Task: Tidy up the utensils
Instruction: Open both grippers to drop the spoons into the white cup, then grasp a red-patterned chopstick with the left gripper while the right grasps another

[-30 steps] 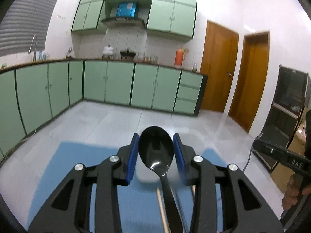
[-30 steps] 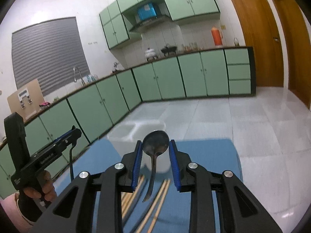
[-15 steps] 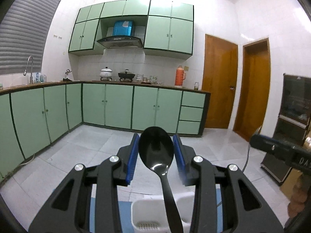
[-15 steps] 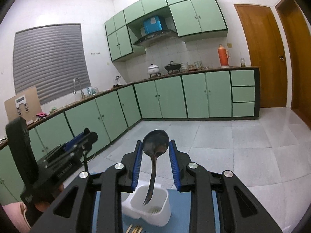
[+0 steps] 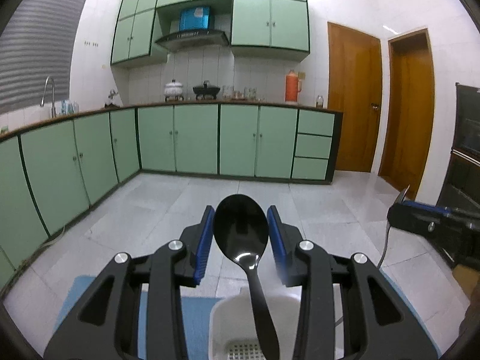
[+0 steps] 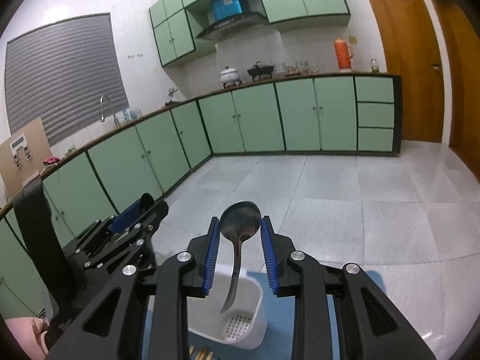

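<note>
My left gripper (image 5: 240, 234) is shut on a black plastic spoon (image 5: 240, 229), bowl up, its handle hanging down over a white utensil holder (image 5: 219, 324) on a blue mat. My right gripper (image 6: 240, 240) is shut on a metal spoon (image 6: 240, 219), bowl up, its handle tip hanging into the white utensil holder (image 6: 253, 315). The left gripper (image 6: 132, 219) also shows at the left of the right wrist view, and the right gripper (image 5: 420, 219) at the right edge of the left wrist view.
A blue mat (image 6: 285, 303) covers the table under the holder. Wooden chopsticks (image 6: 204, 354) lie on the mat in front of the holder. Green kitchen cabinets (image 5: 195, 141) and wooden doors (image 5: 354, 99) stand across the tiled floor.
Both grippers have lifted and tilted up with their spoons, then come in over the white holder. The metal spoon's handle now hangs into the holder.
</note>
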The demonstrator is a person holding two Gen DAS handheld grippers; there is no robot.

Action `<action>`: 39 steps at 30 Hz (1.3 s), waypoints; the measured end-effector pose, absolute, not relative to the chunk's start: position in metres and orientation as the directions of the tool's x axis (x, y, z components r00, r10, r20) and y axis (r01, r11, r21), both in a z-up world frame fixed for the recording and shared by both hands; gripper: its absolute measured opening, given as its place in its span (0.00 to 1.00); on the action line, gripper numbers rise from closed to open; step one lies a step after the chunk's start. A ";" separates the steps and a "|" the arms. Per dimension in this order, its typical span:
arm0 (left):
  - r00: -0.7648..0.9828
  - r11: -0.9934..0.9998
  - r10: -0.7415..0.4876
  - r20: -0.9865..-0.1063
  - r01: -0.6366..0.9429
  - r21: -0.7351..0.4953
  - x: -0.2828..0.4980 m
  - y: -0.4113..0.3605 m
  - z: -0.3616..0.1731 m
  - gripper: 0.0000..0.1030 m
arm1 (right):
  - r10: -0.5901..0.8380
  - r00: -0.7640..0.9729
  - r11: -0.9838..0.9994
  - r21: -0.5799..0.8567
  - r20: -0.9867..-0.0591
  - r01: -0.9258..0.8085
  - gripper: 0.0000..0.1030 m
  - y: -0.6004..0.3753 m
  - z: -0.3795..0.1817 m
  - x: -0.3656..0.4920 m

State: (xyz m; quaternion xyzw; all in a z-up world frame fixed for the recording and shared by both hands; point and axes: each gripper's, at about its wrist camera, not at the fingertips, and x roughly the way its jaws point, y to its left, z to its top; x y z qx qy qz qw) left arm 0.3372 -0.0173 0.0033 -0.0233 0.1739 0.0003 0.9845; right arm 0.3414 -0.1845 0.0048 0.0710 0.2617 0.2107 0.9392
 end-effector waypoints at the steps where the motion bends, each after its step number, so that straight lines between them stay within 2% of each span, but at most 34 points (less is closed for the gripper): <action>1: 0.938 0.999 -0.011 -0.346 -0.008 -0.051 0.336 -0.014 0.001 0.35 | 0.438 0.765 0.899 0.241 -0.472 -0.366 0.27 -0.182 0.000 0.341; 3: 0.938 0.998 -0.022 -0.347 0.002 -0.058 0.330 -0.011 -0.001 0.50 | 0.444 0.752 0.896 0.233 -0.487 -0.377 0.27 -0.178 -0.006 0.339; 7: 0.941 0.998 -0.035 -0.336 0.014 -0.063 0.316 -0.004 0.001 0.53 | 0.437 0.754 0.899 0.237 -0.490 -0.367 0.34 -0.181 -0.014 0.329; 12: 0.940 0.997 -0.030 -0.339 0.002 -0.083 0.285 0.008 0.005 0.63 | 0.401 0.792 0.914 0.254 -0.460 -0.316 0.56 -0.202 -0.018 0.296; 18: 0.919 0.995 -0.040 -0.393 0.001 -0.098 0.222 0.011 -0.008 0.73 | 0.356 0.807 0.930 0.258 -0.471 -0.260 0.63 -0.227 -0.044 0.230; 27: 0.798 0.997 -0.068 -0.598 0.027 -0.077 0.125 0.008 -0.071 0.75 | 0.252 0.787 0.965 0.211 -0.563 -0.157 0.62 -0.238 -0.094 0.128; 31: 0.740 0.998 -0.055 -0.670 0.033 -0.045 0.101 0.010 -0.099 0.74 | 0.247 0.759 0.964 0.233 -0.602 -0.130 0.53 -0.237 -0.112 0.099; 32: 0.726 0.998 -0.056 -0.685 0.032 -0.047 0.096 0.012 -0.104 0.71 | 0.246 0.755 0.964 0.231 -0.608 -0.129 0.48 -0.235 -0.113 0.096; 39: 0.667 0.998 -0.064 -0.743 0.048 -0.043 0.076 0.005 -0.126 0.64 | 0.280 0.675 0.960 0.217 -0.683 -0.179 0.30 -0.215 -0.137 0.074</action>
